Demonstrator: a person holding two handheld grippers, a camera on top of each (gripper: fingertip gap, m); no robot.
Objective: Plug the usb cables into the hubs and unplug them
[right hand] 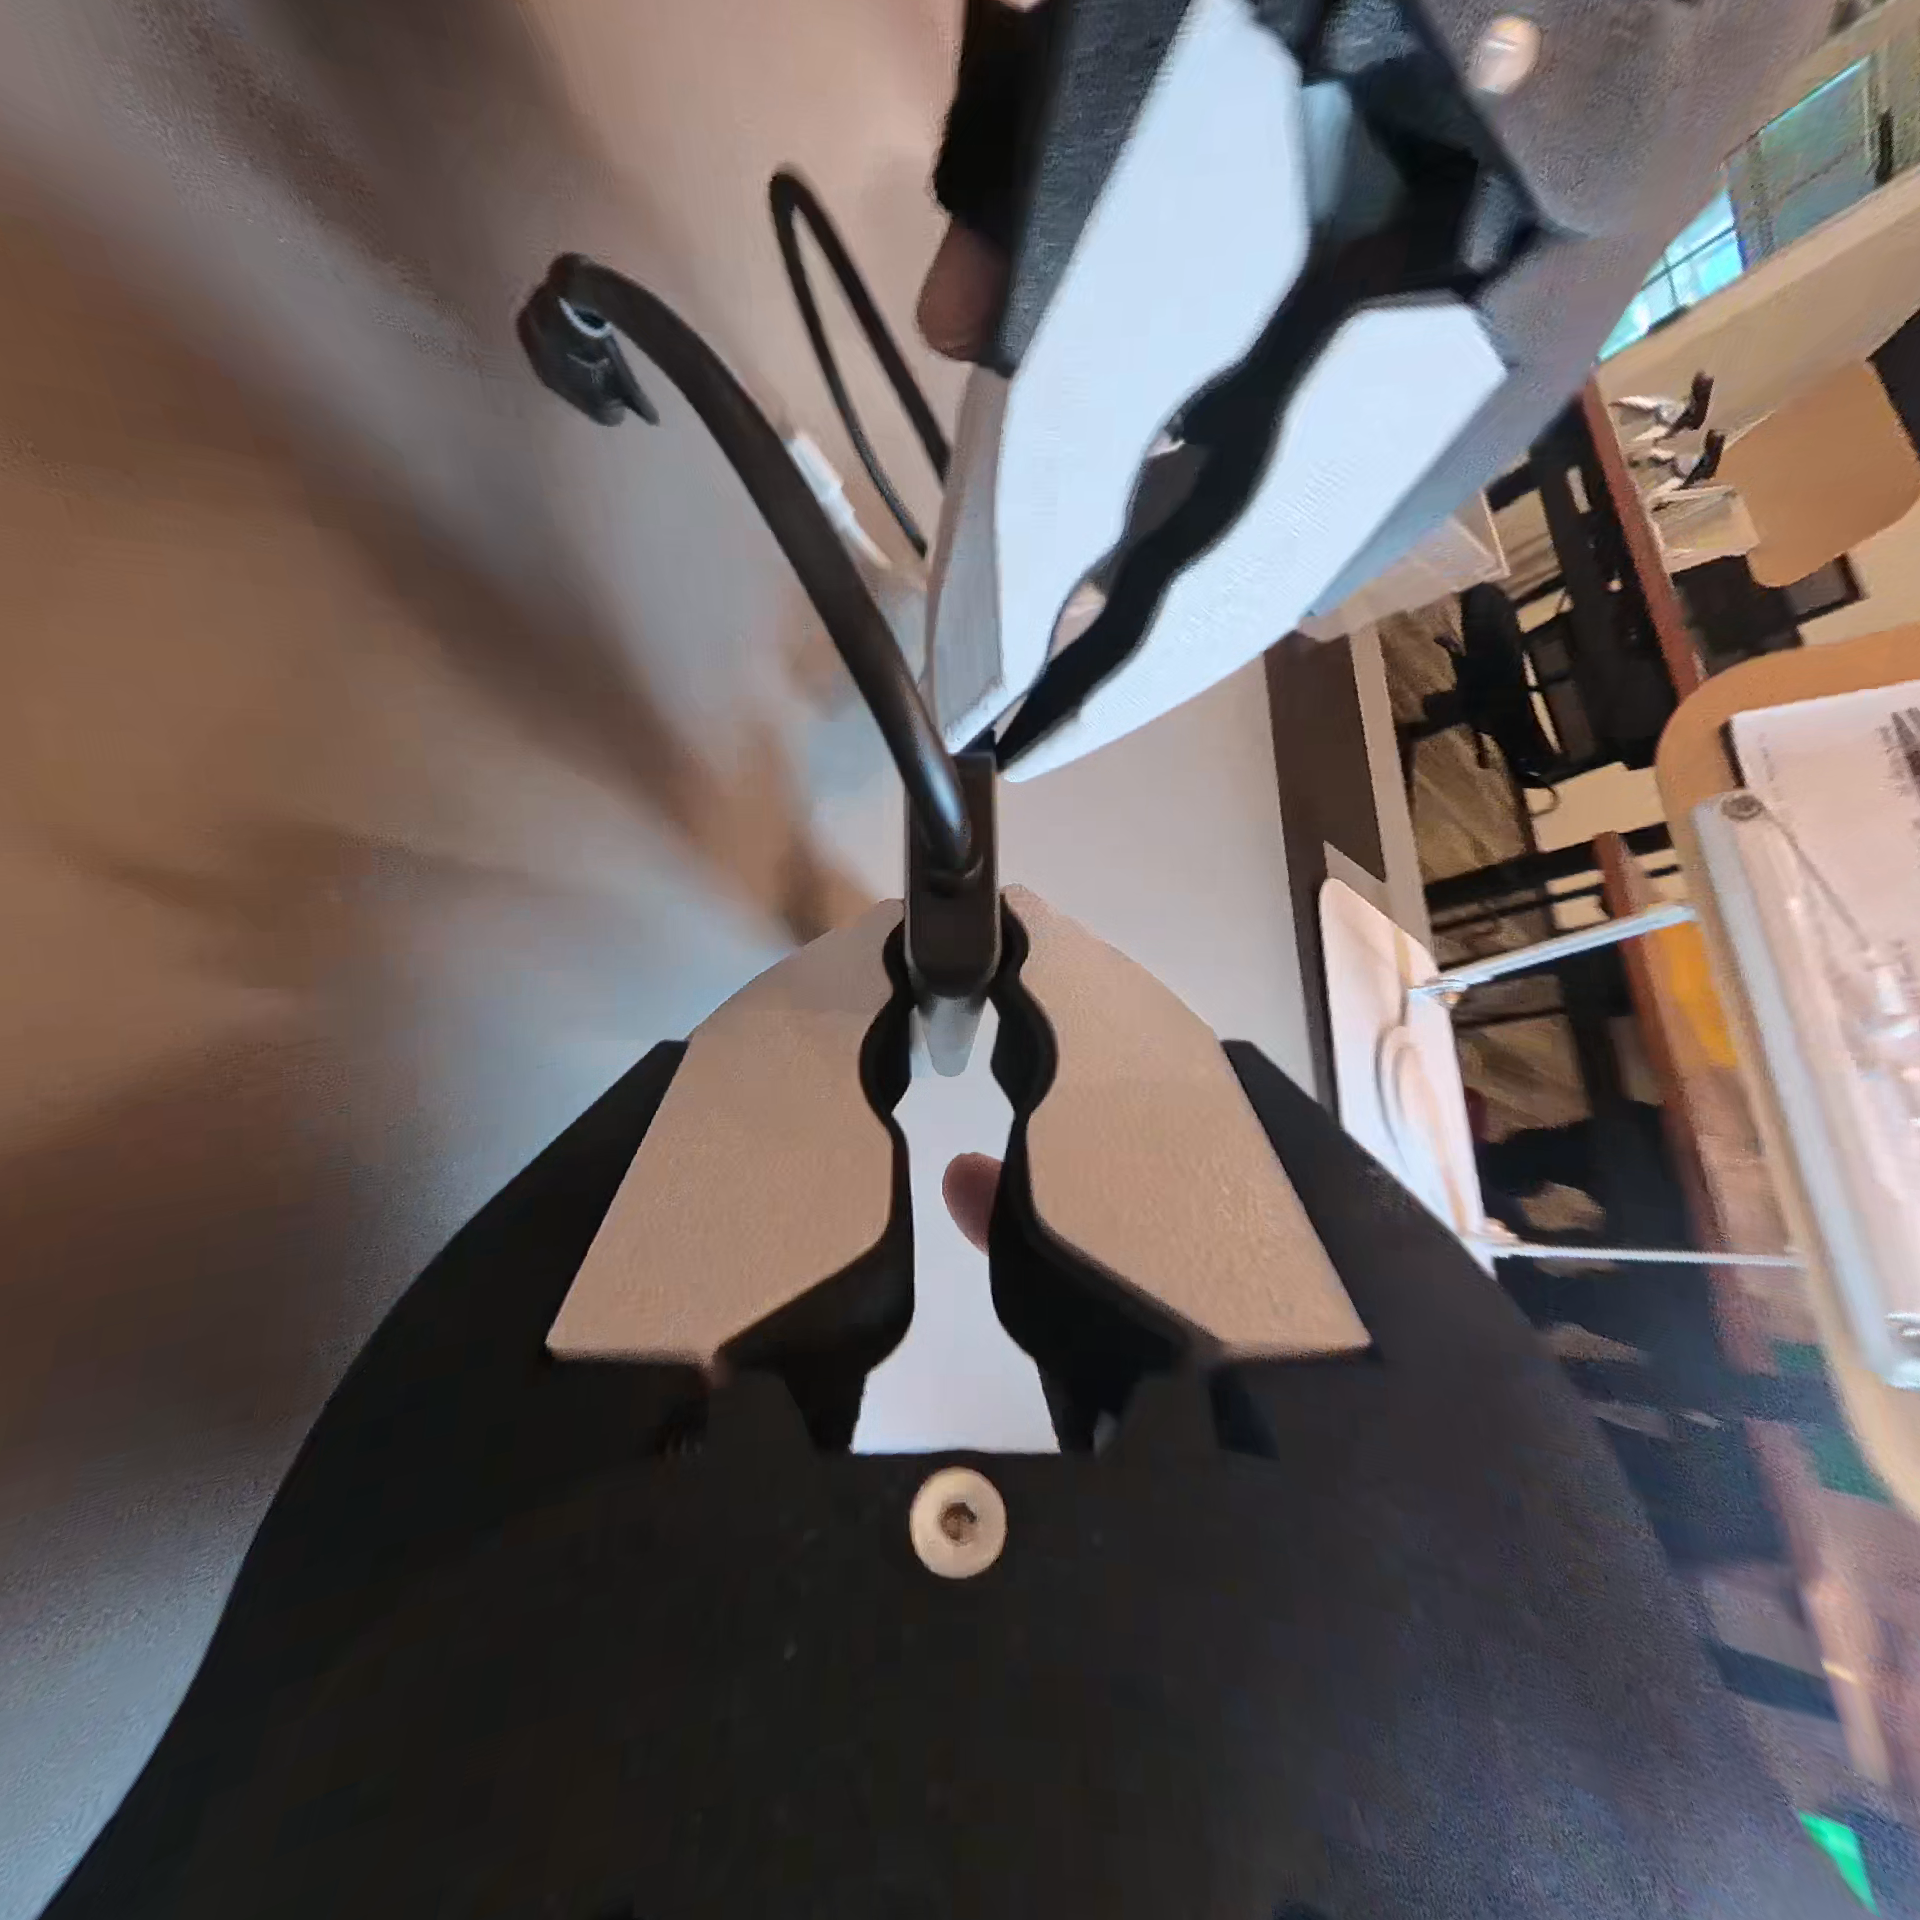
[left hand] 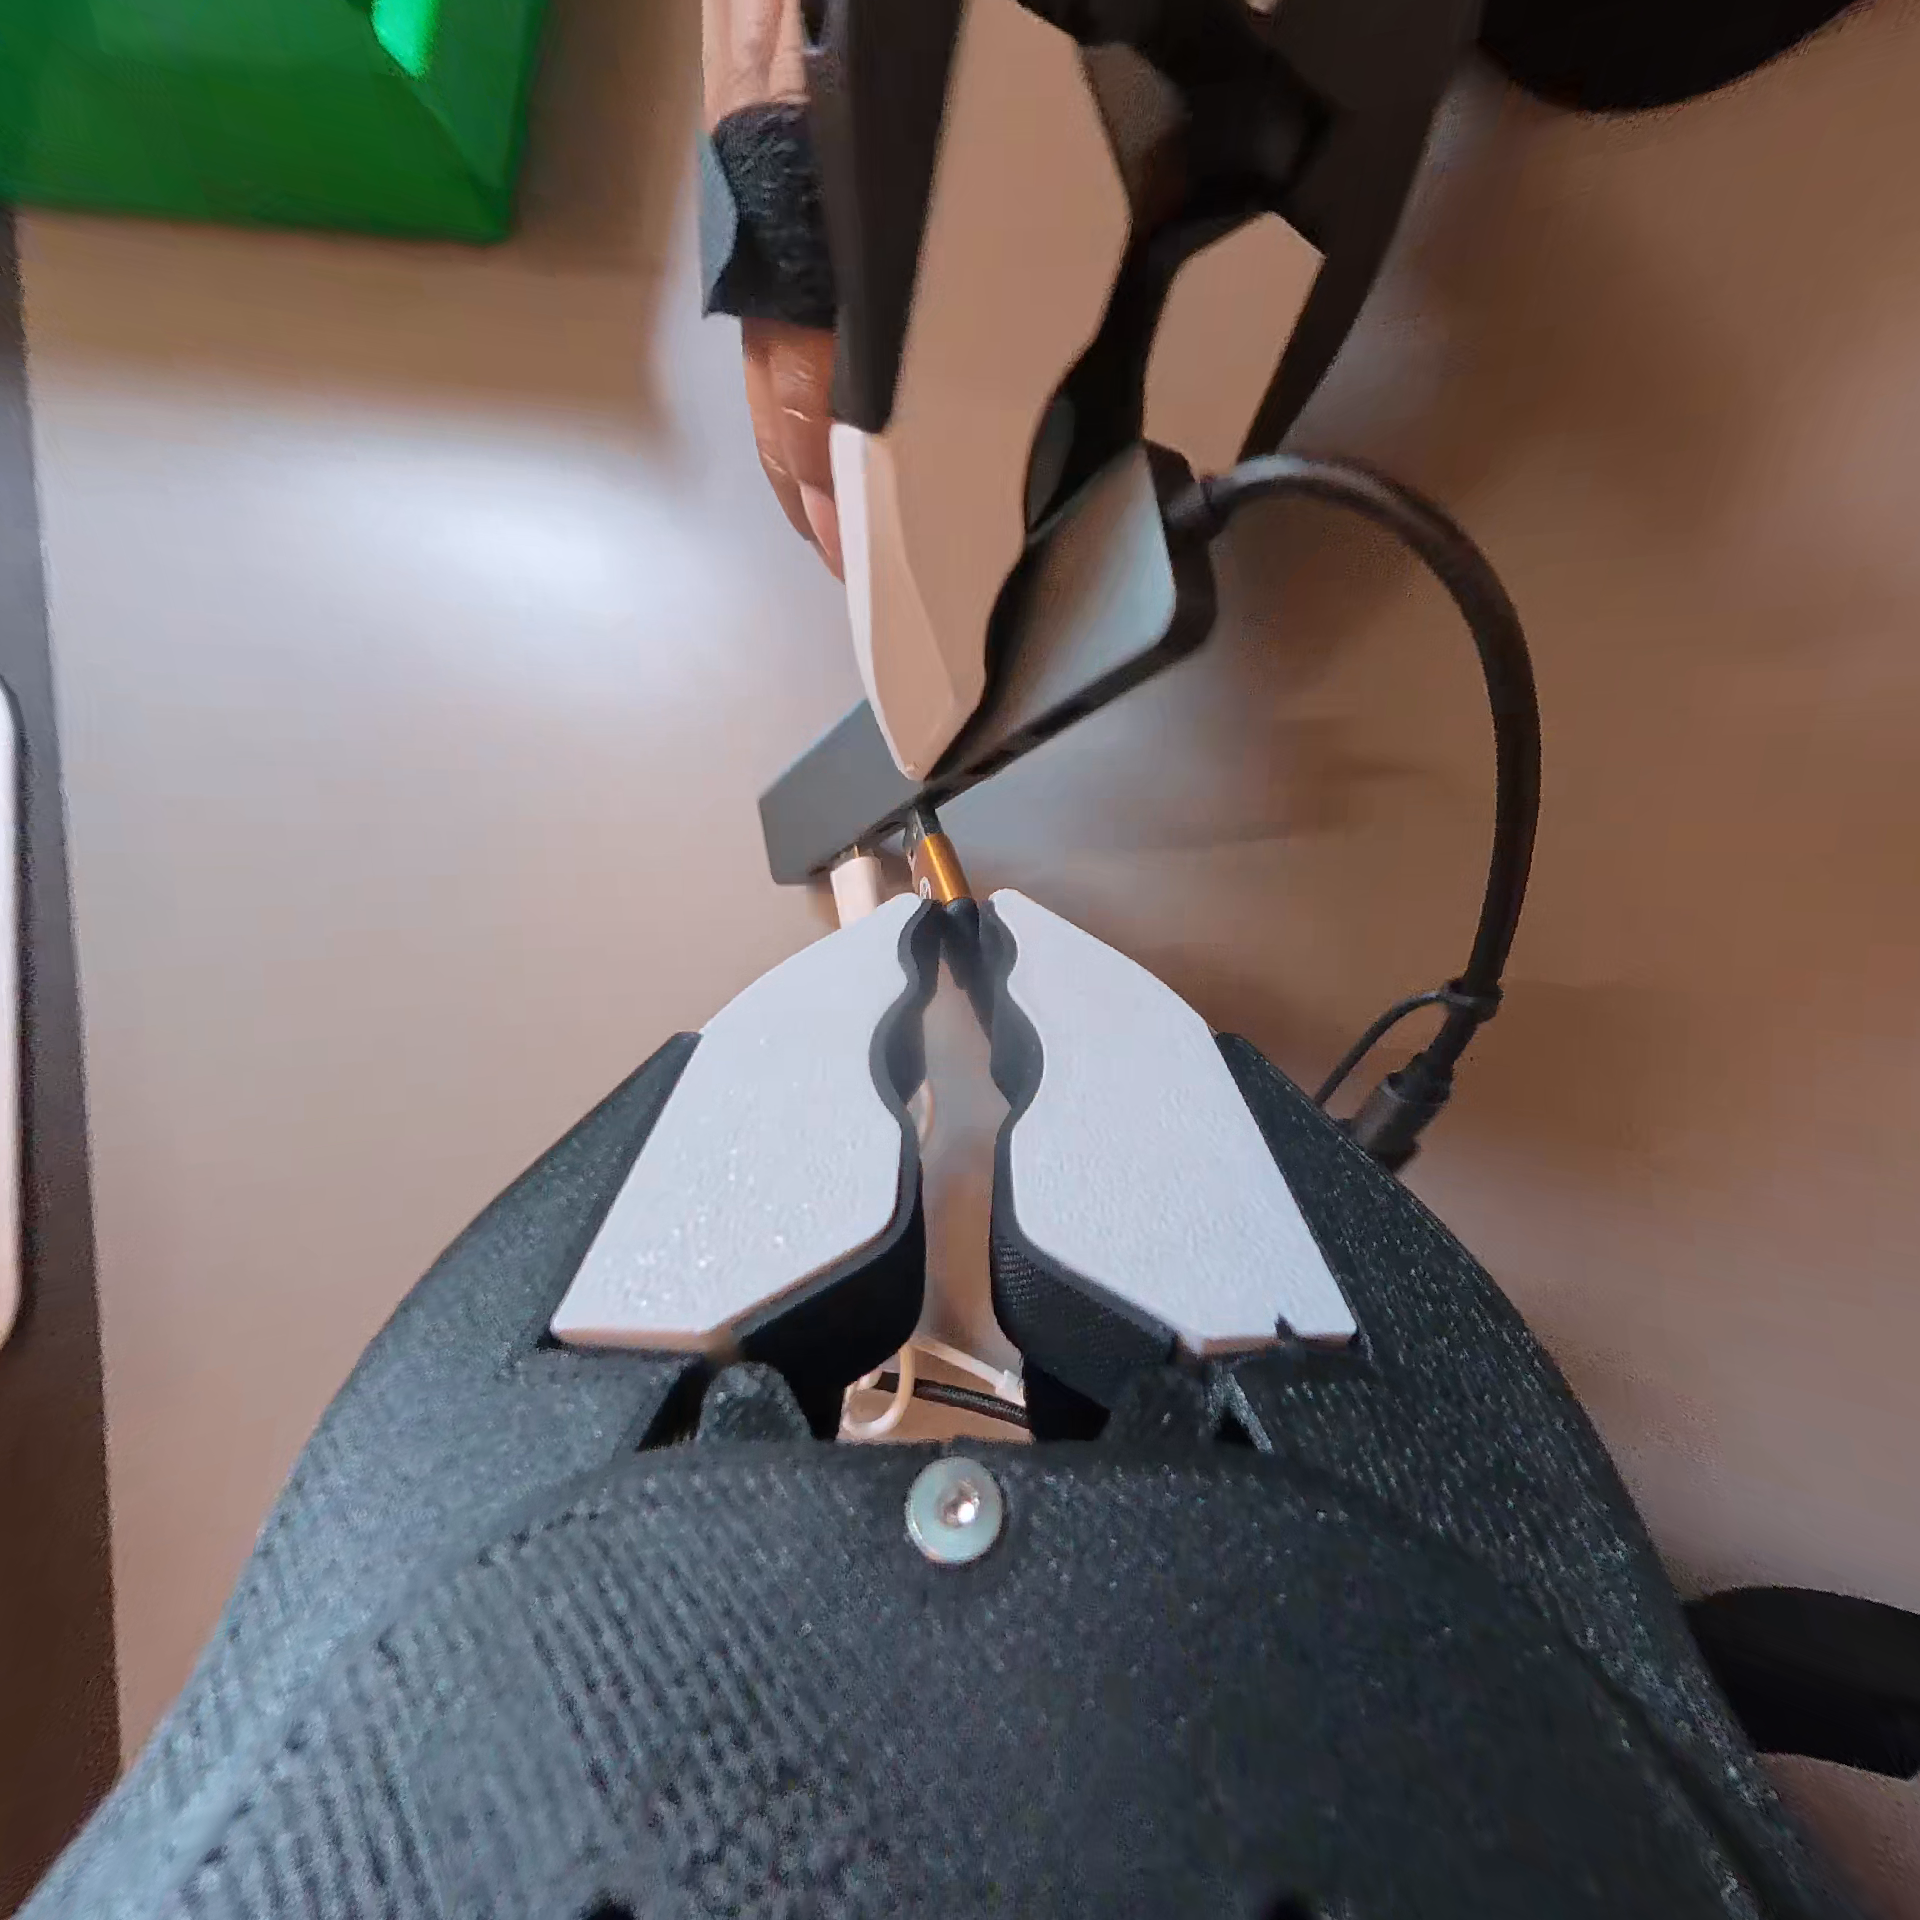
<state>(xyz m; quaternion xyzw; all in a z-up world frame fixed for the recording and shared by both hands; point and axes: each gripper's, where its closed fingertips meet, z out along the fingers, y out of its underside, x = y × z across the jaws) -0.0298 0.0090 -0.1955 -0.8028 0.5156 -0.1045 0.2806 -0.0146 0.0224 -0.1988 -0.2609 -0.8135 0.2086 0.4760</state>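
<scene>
The beige table (left hand: 395,644) carries a green box (left hand: 260,114) at eleven o'clock. At three o'clock a black cable plug (left hand: 1403,1101) seems to rest on it.

Green box (left hand: 260,114) cut off by top-left edge. White plug (left hand: 862,883) mostly hidden behind left gripper (left hand: 961,914) fingertips. Hub (right hand: 951,914) seen edge-on in right gripper (right hand: 954,935), ports not visible. Background shelves (right hand: 1558,831) too blurred to tell.

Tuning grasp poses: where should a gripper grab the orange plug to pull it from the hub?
Grip the orange plug on its metal barrel, jaws across its width, approaching along the cable axis from the cable side. The left gripper pinches only the boot behind it; the hub blocks the other end.
</scene>
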